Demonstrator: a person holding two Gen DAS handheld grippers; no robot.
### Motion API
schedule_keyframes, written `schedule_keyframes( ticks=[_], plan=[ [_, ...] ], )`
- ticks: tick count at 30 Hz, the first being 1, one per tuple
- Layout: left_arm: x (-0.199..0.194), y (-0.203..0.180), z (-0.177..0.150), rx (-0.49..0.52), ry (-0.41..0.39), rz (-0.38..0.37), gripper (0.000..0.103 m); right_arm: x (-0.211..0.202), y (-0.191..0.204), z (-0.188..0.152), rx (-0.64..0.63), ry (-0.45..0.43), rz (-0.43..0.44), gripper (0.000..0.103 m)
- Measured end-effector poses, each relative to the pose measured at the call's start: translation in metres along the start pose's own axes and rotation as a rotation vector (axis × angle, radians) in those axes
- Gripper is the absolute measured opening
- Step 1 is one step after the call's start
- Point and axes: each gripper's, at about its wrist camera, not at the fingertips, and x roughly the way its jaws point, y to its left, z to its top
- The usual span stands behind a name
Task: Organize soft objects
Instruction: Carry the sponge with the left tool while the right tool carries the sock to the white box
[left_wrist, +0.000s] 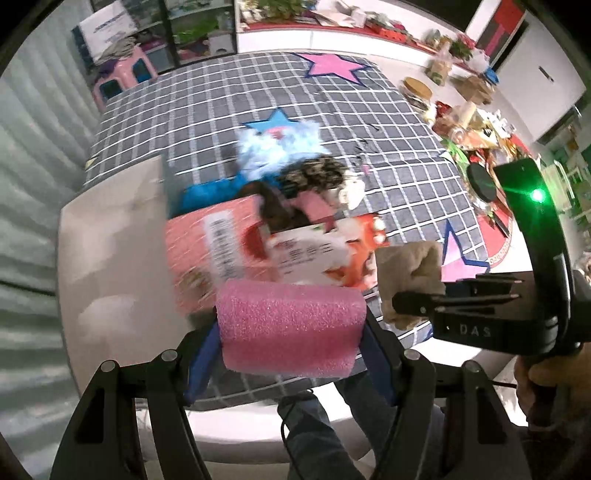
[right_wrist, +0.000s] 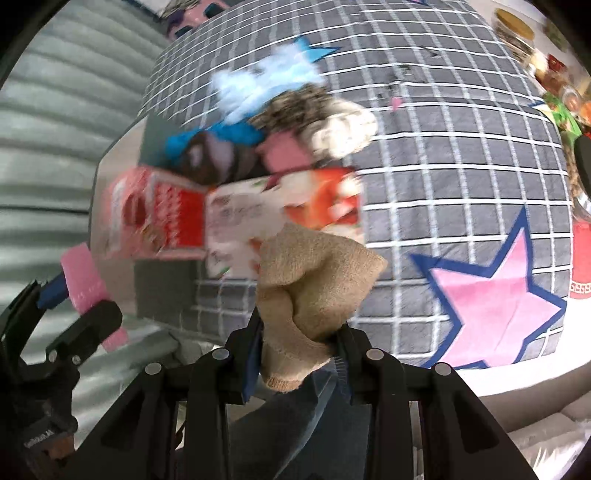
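Note:
My left gripper (left_wrist: 291, 328) is shut on a pink foam block (left_wrist: 290, 328), held above the table's near edge; it also shows in the right wrist view (right_wrist: 83, 273). My right gripper (right_wrist: 301, 332) is shut on a beige sock (right_wrist: 314, 277), seen too in the left wrist view (left_wrist: 410, 277). A red and white cardboard box (left_wrist: 258, 254) lies ahead, holding a pile of soft things: a light blue fluffy toy (left_wrist: 277, 147), a speckled dark plush (left_wrist: 314, 173), a blue cloth (left_wrist: 210, 192) and a pink piece (left_wrist: 314, 203).
The table has a grey checked cloth (left_wrist: 388, 129) with pink and blue star patches (right_wrist: 491, 306). Jars, packets and clutter (left_wrist: 461, 122) line the right side. A pink stool (left_wrist: 122, 74) and shelves stand beyond the far edge. A grey corrugated wall (right_wrist: 55, 110) is left.

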Motion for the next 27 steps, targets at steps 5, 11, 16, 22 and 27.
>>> schedule_keyframes(
  ticks=[5, 11, 16, 22, 27],
  plan=[
    [-0.014, 0.041, -0.032, -0.090, -0.021, 0.029, 0.073, 0.008, 0.041, -0.009, -0.089, 0.018, 0.003, 0.035],
    [-0.028, 0.098, -0.066, -0.248, -0.050, 0.079, 0.073, 0.015, 0.092, -0.014, -0.224, 0.042, 0.005, 0.035],
    [-0.035, 0.139, -0.087, -0.371, -0.066, 0.122, 0.073, 0.022, 0.133, -0.015, -0.335, 0.064, 0.003, 0.035],
    [-0.035, 0.175, -0.104, -0.472, -0.062, 0.167, 0.073, 0.023, 0.177, -0.014, -0.441, 0.070, 0.008, 0.035],
    [-0.031, 0.195, -0.112, -0.528, -0.047, 0.189, 0.073, 0.026, 0.204, -0.009, -0.489, 0.069, 0.017, 0.035]
  ],
)
